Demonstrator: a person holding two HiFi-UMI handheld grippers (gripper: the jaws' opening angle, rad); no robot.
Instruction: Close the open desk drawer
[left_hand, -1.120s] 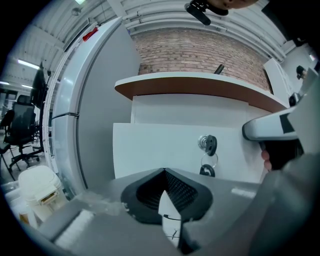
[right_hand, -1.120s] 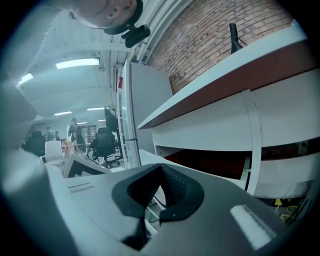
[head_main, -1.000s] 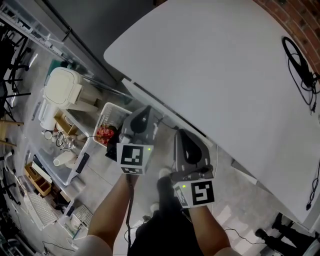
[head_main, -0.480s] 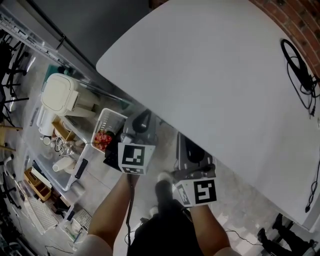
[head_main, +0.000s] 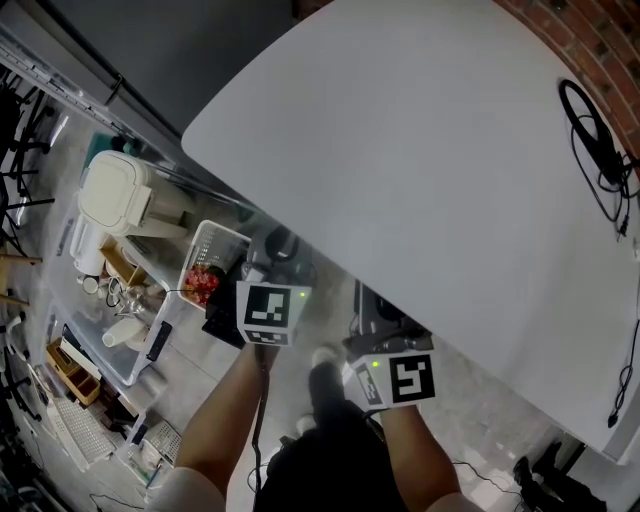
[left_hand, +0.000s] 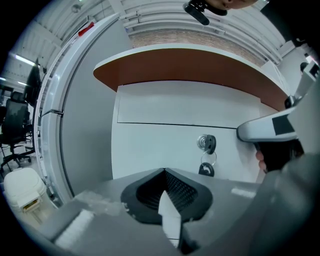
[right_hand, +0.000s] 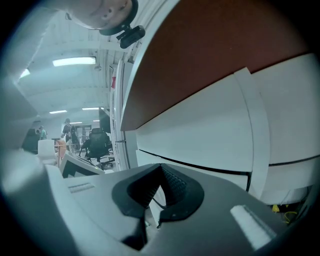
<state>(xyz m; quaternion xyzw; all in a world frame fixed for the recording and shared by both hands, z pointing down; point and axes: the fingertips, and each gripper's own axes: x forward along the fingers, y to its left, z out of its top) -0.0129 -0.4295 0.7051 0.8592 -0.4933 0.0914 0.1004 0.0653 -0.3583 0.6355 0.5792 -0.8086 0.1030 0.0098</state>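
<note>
Grey left gripper (left_hand: 165, 175), grey right gripper (right_hand: 161, 170), black-and-white marker cubes (head_main: 272, 312)

Left gripper (head_main: 272, 312), right gripper (head_main: 398, 378) side by side, fronts under white desk (head_main: 420, 150) edge; black cable (head_main: 597, 140) on desktop.

- Office-like workroom: a wide white counter (head_main: 420, 150) against a brick wall (head_main: 590, 40).
- Left of the counter: office chairs (left_hand: 17, 127), a keyboard (head_main: 78, 425), storage bins (head_main: 120, 350) on the floor.
</note>
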